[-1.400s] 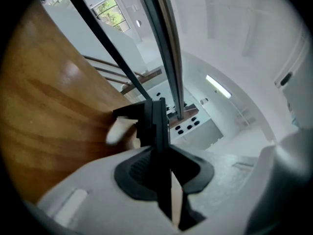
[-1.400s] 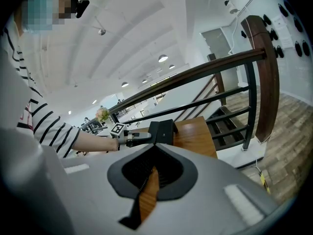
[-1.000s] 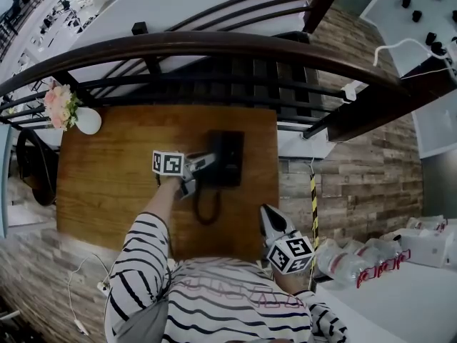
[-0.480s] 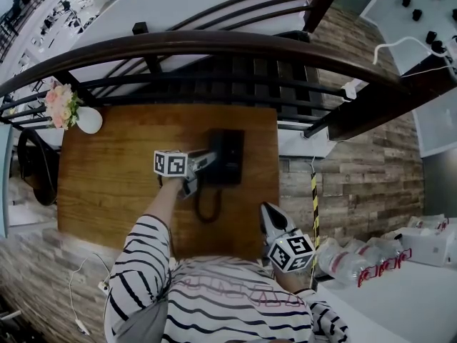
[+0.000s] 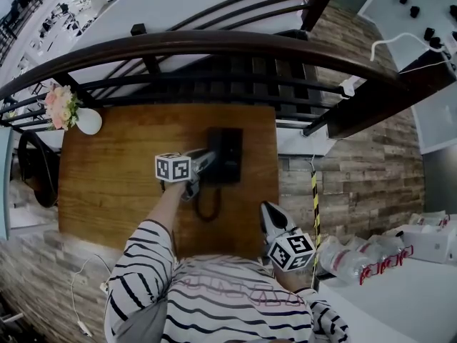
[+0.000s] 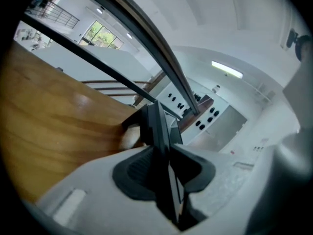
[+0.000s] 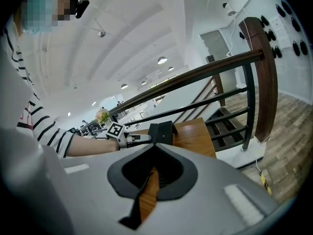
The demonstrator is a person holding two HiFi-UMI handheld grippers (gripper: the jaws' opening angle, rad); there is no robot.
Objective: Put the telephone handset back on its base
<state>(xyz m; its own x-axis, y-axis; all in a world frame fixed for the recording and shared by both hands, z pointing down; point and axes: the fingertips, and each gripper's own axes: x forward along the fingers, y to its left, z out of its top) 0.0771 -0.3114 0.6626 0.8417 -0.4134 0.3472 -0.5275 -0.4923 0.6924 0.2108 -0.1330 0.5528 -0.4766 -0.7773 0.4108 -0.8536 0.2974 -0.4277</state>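
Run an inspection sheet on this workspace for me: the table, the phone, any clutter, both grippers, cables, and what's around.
Surface: wooden table.
Job's things: black telephone toward the table's far right; its handset stands between the left tongs.
Clutter: white vase of pink flowers at the far left corner.
Grippers: left gripper at the telephone's left side, tongs have just been closing slightly, whether they press the handset is unclear; right gripper shut, empty, by the near right corner.
Cables: telephone cord loops toward the near edge; white cable on the floor, lower left.
Surroundings: dark railing beyond the table; plastic bottles at right.
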